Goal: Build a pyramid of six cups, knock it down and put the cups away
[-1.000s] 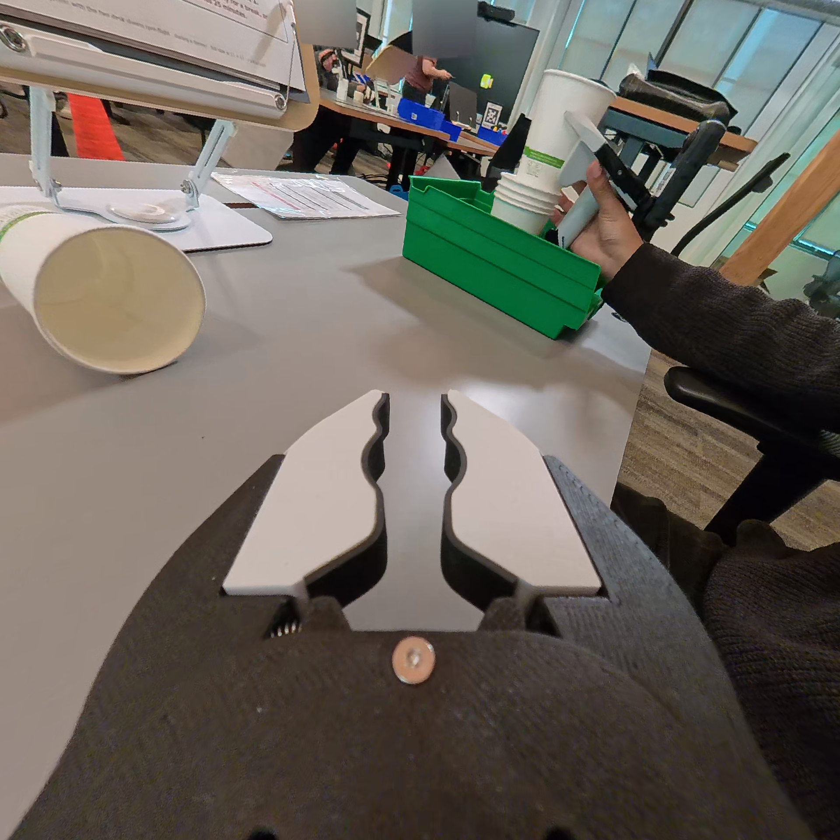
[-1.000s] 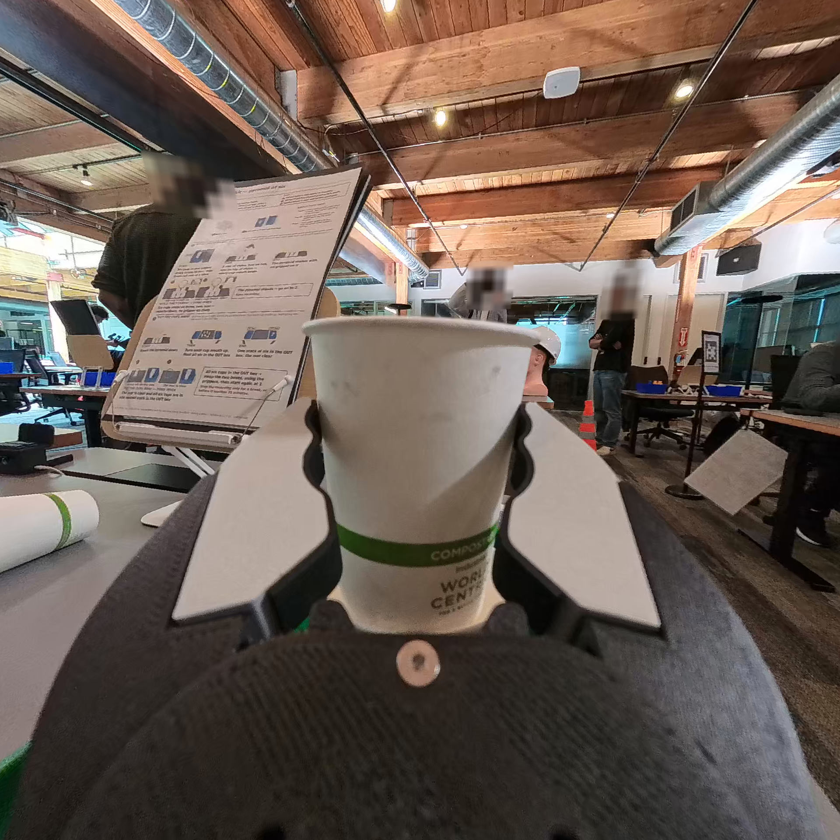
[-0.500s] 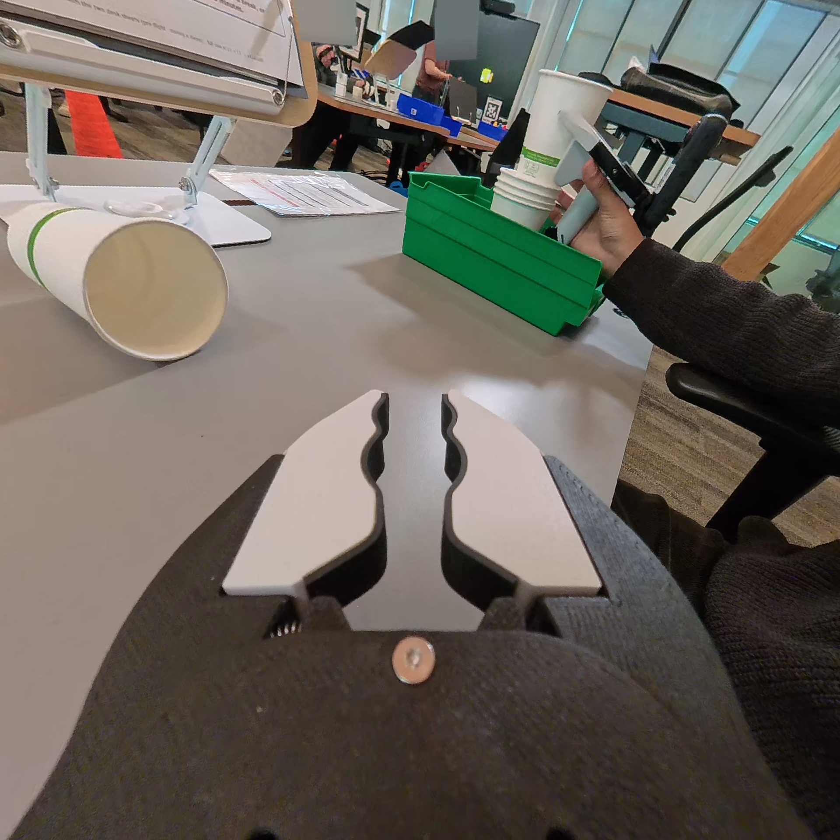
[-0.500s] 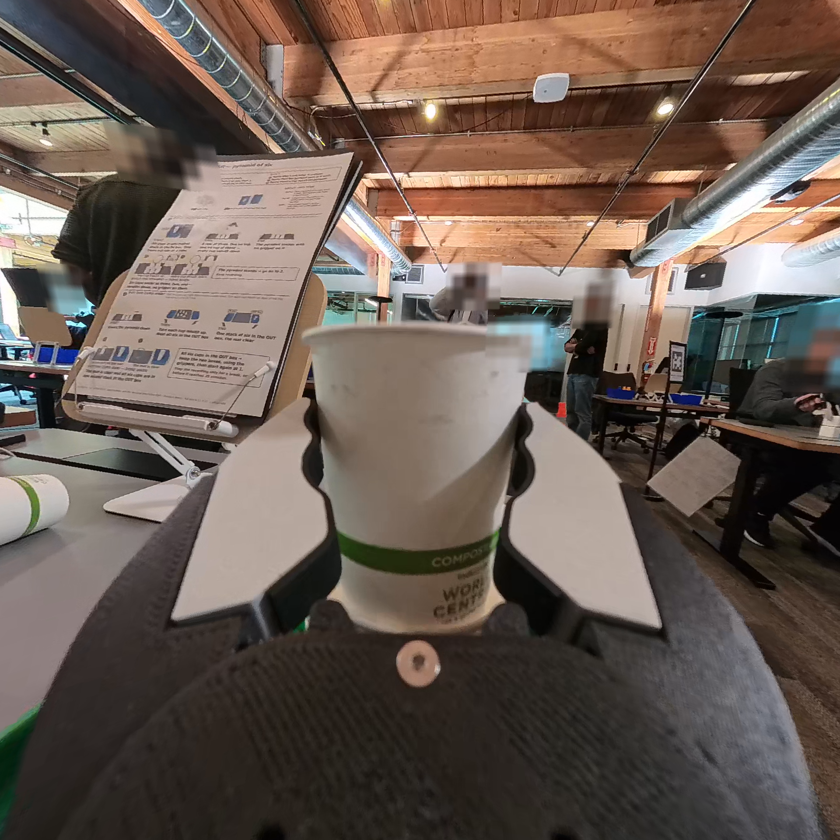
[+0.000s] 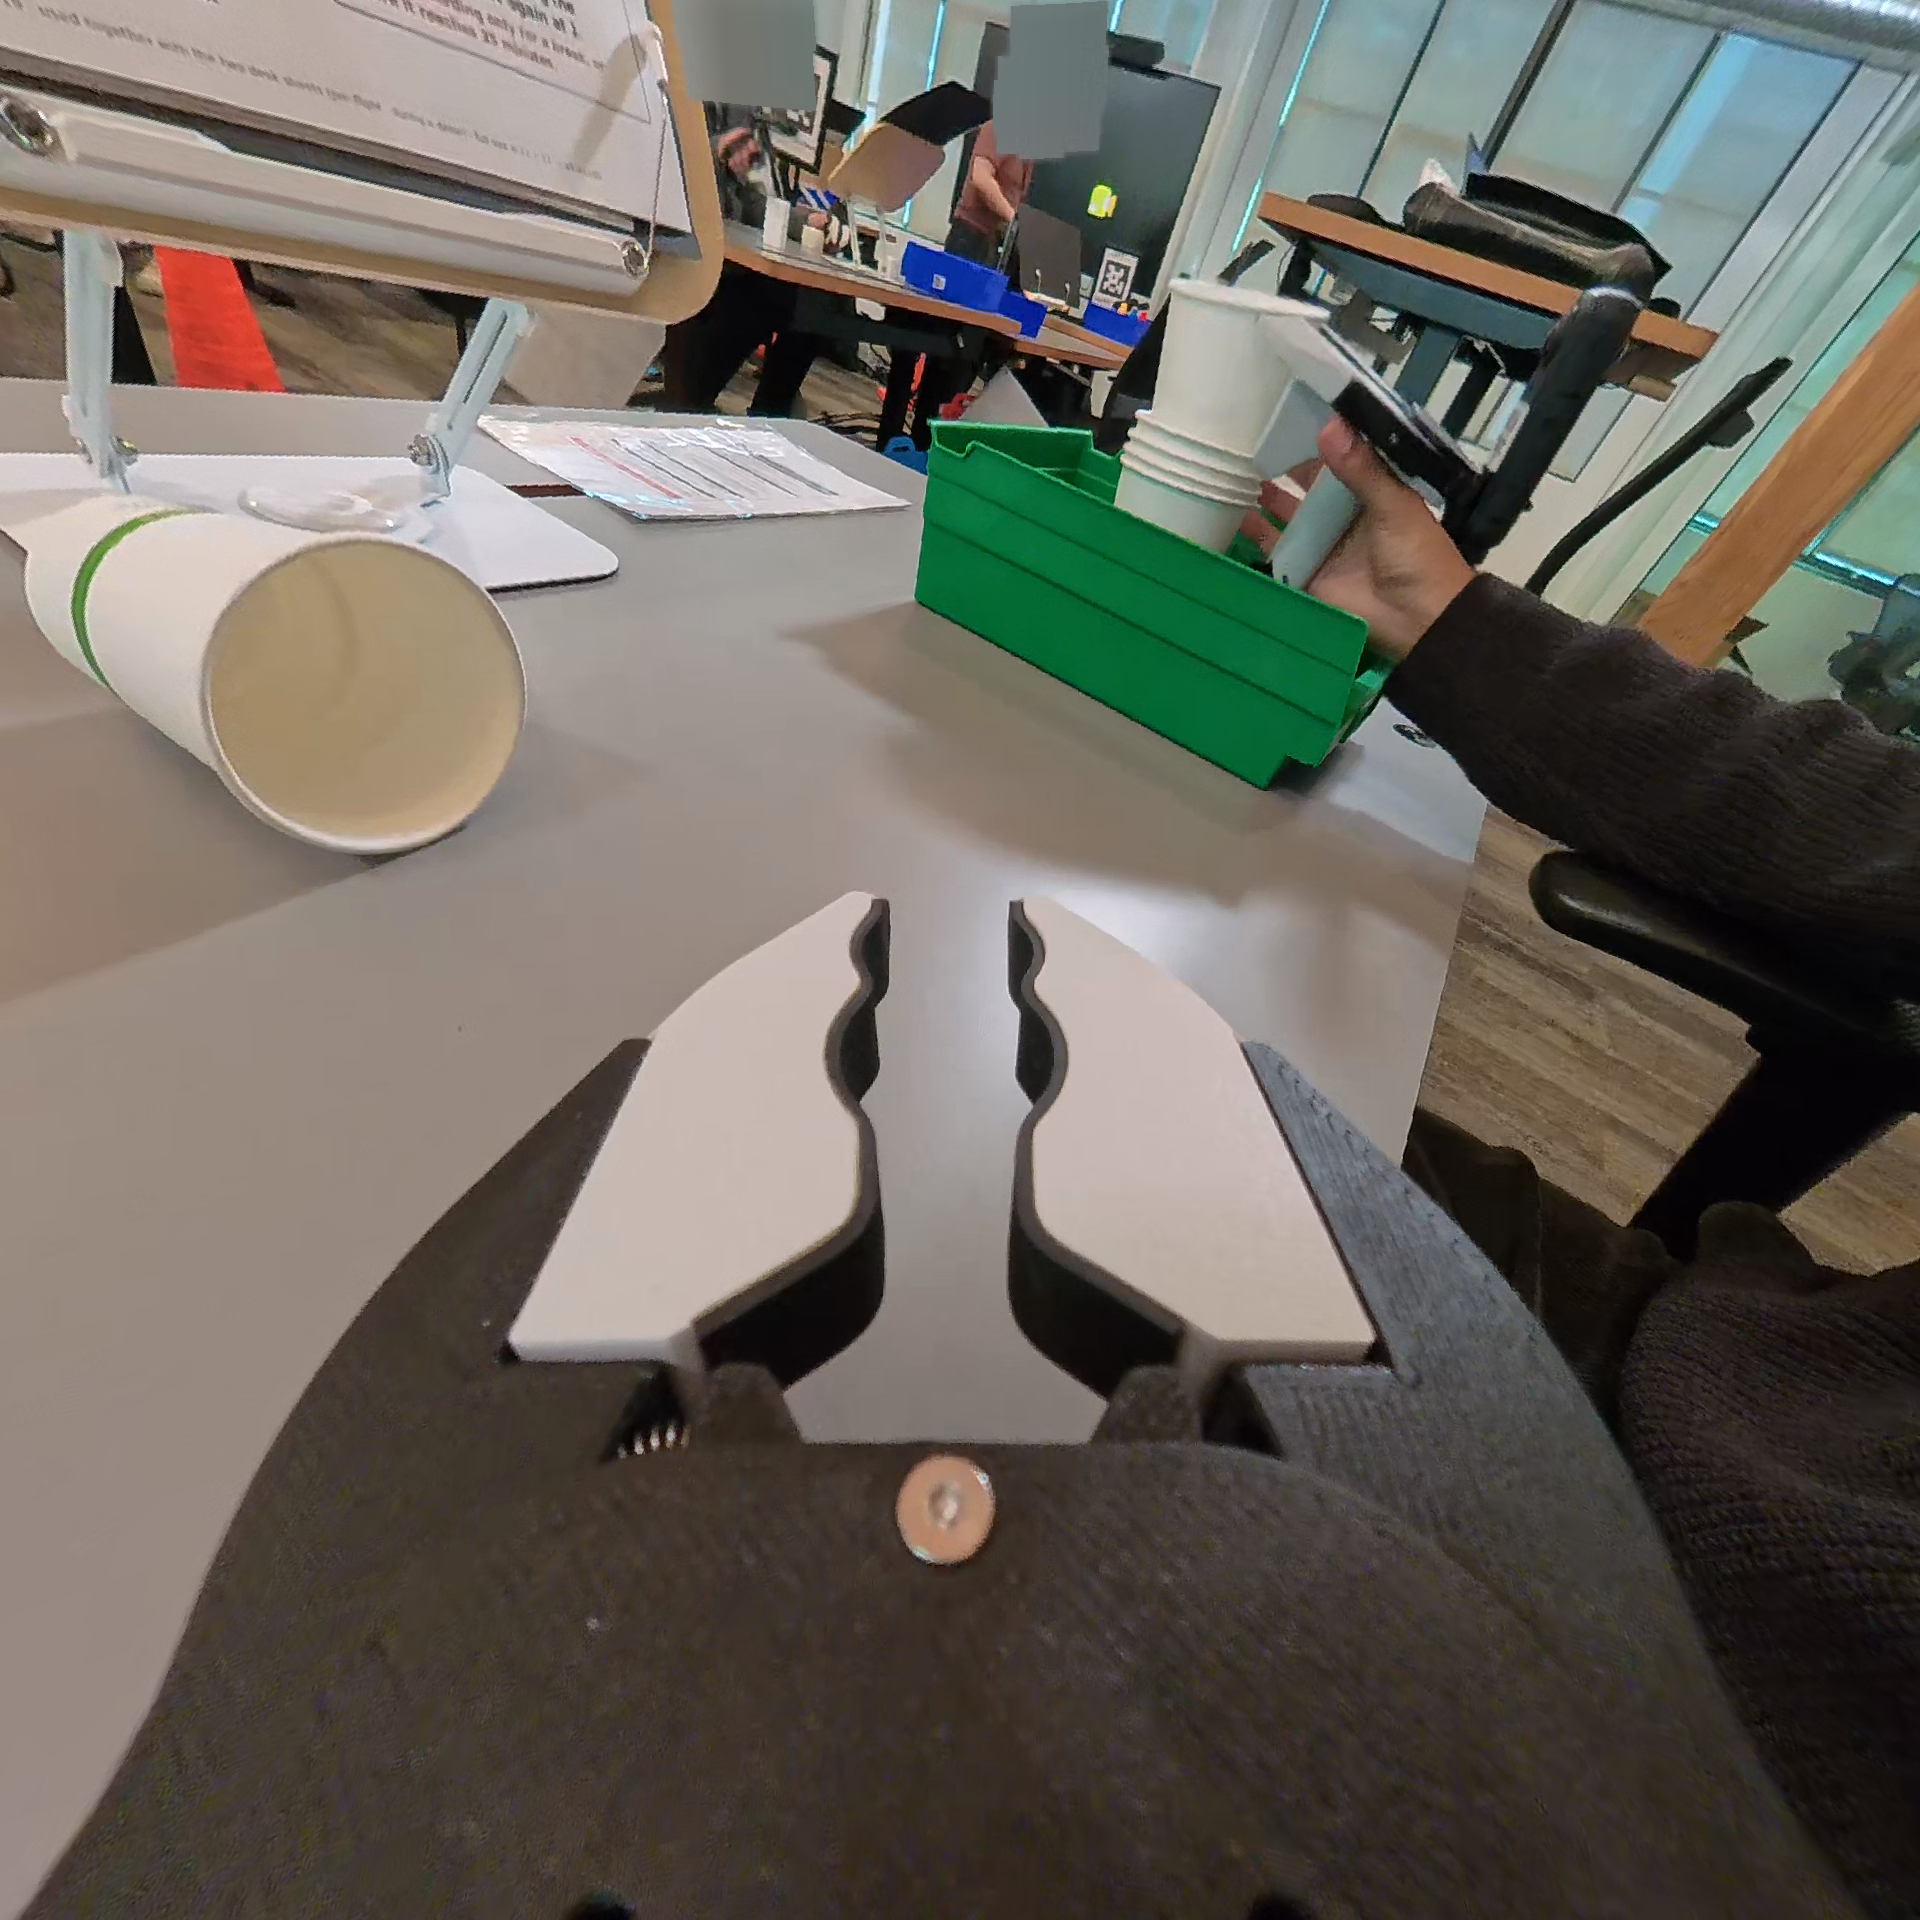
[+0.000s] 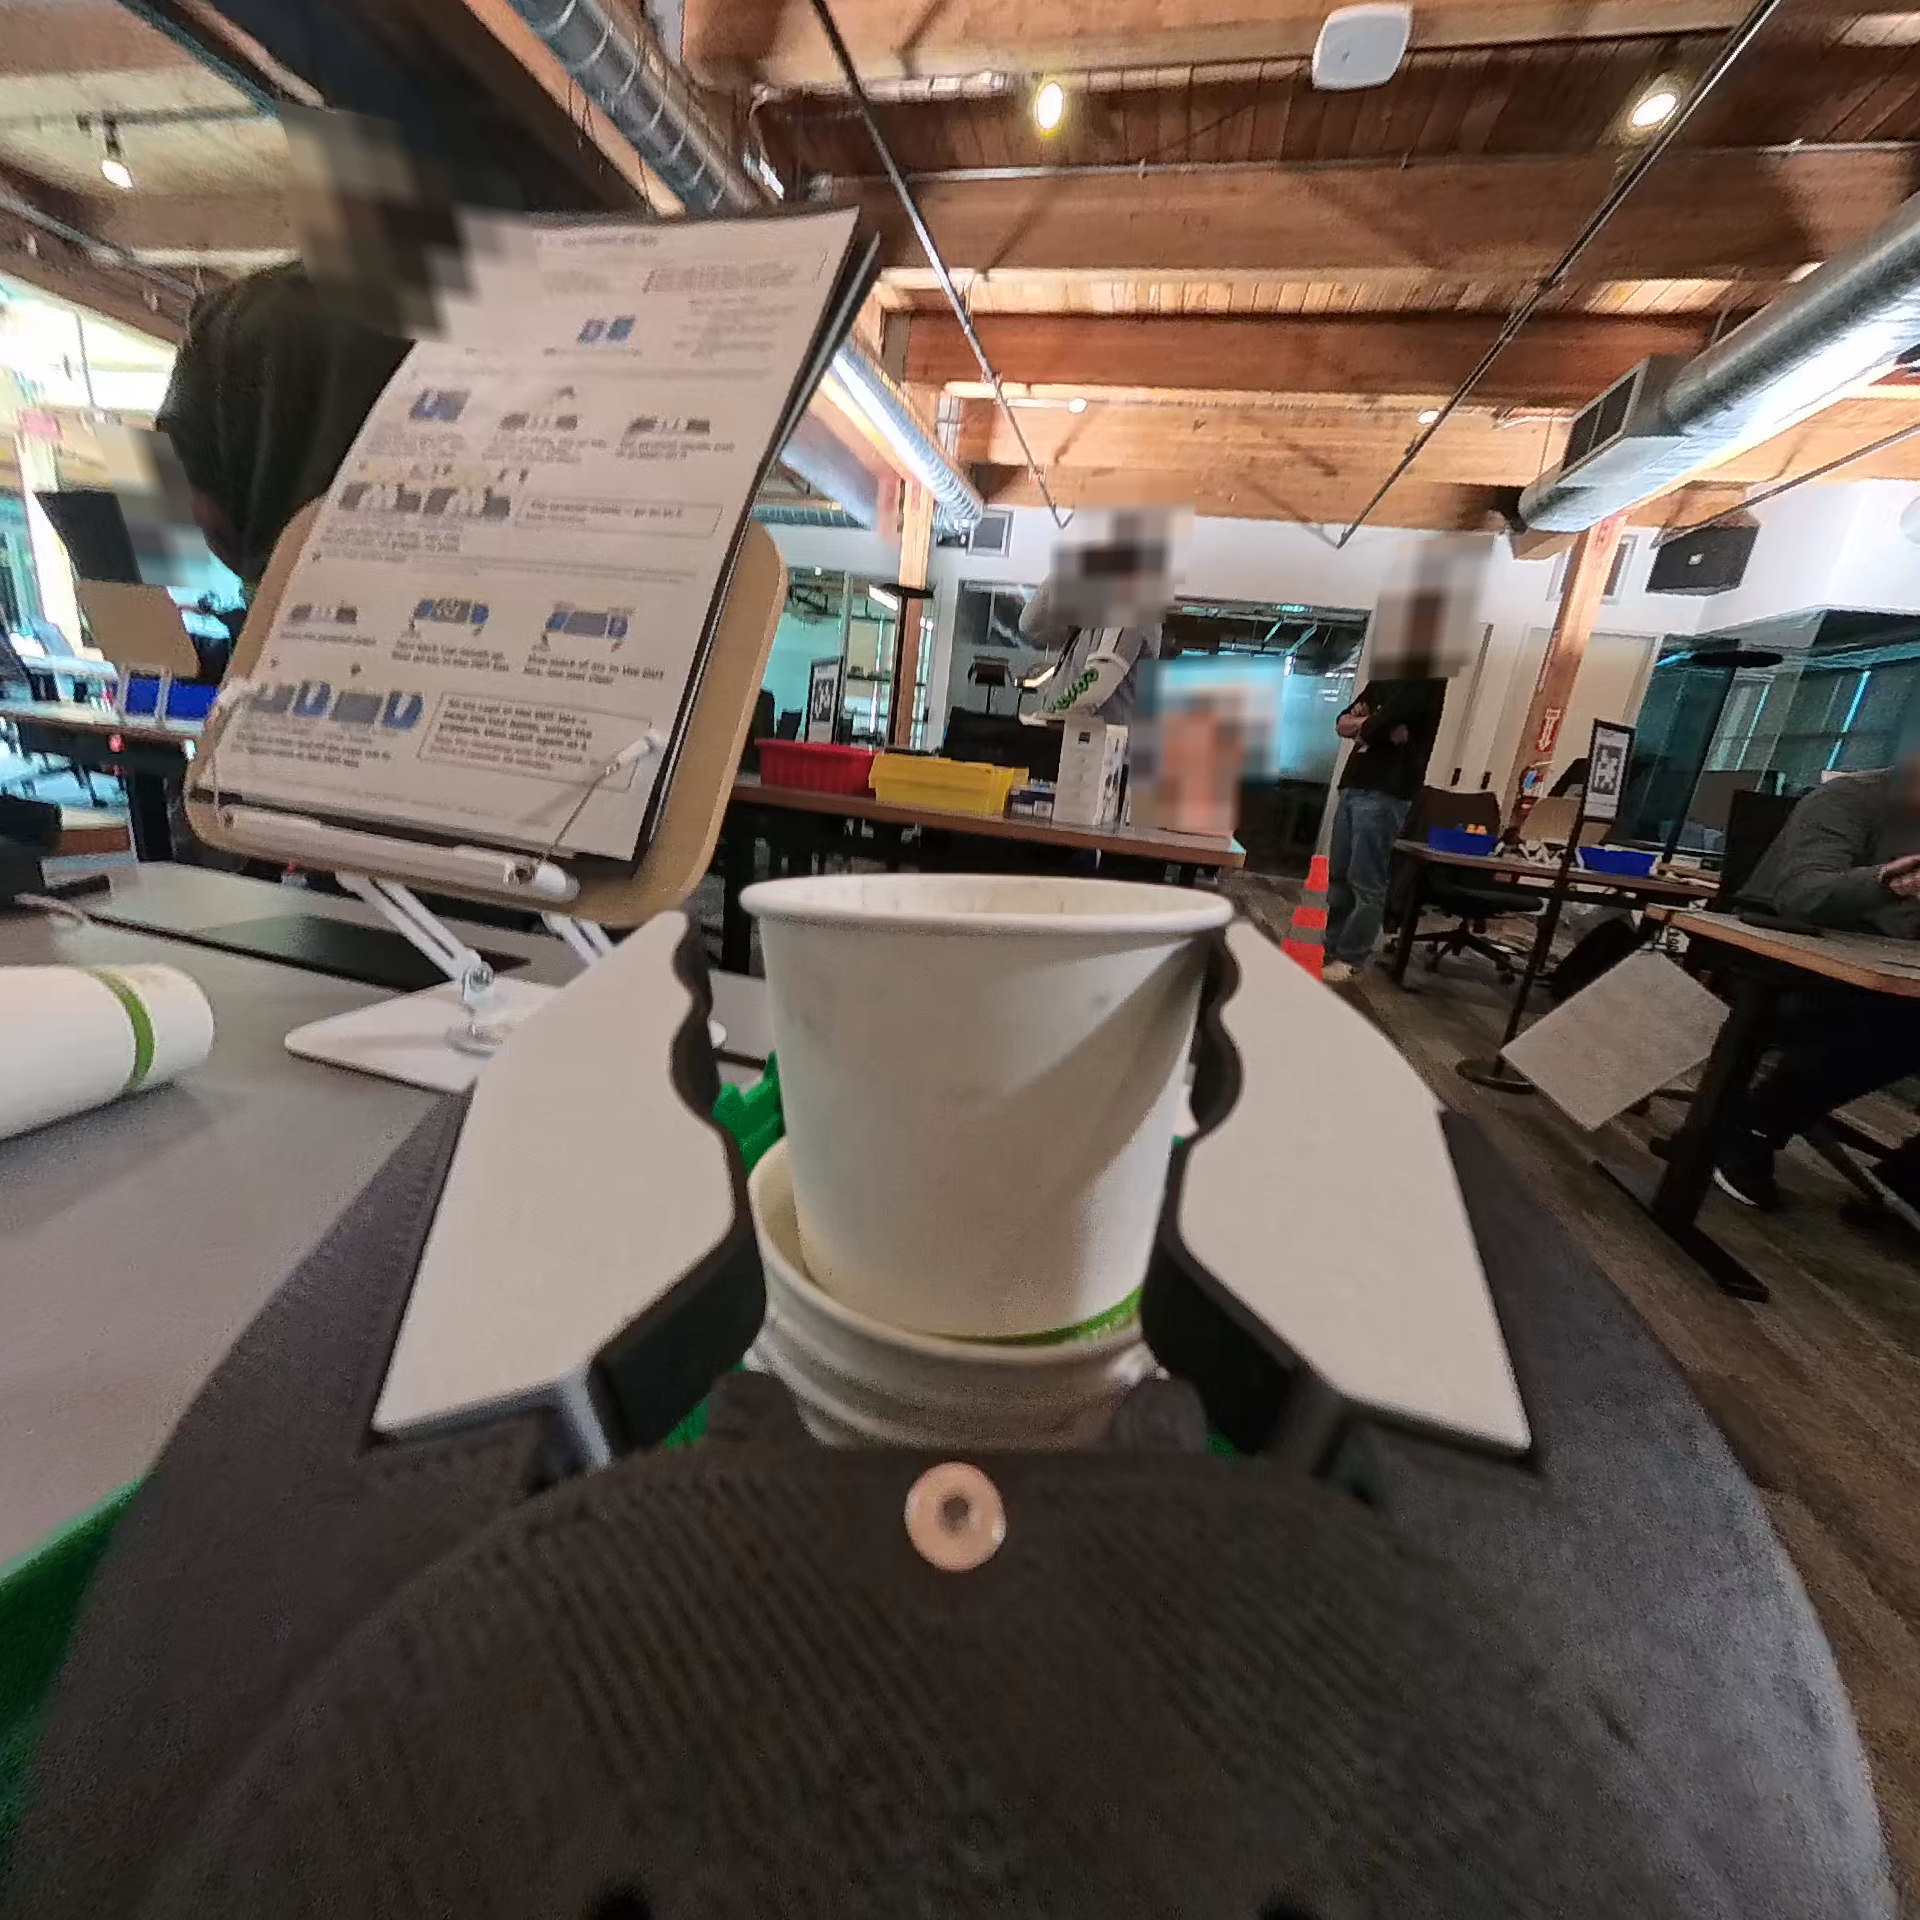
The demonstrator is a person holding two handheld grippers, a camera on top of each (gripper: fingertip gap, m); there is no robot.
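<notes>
Our right gripper [image 6: 961, 1049] clasps a paper cup [image 6: 977, 1091] nested upright in the cup stack [image 6: 935, 1371]; our left gripper [image 5: 948, 977], slightly parted, empty, hovers over the bench [image 5: 675, 748], fallen cup [image 5: 301, 665] at ten o'clock.

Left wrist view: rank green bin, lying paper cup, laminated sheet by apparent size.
1. green bin
2. lying paper cup, though it is nearer the camera, so its true rank is unsure
3. laminated sheet, farther off and foreshortened

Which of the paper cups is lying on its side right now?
The white paper cup with the green band, alone on the grey table, mouth open toward the left hand-held gripper. The others stand upright, nested in the green plastic bin.
</notes>
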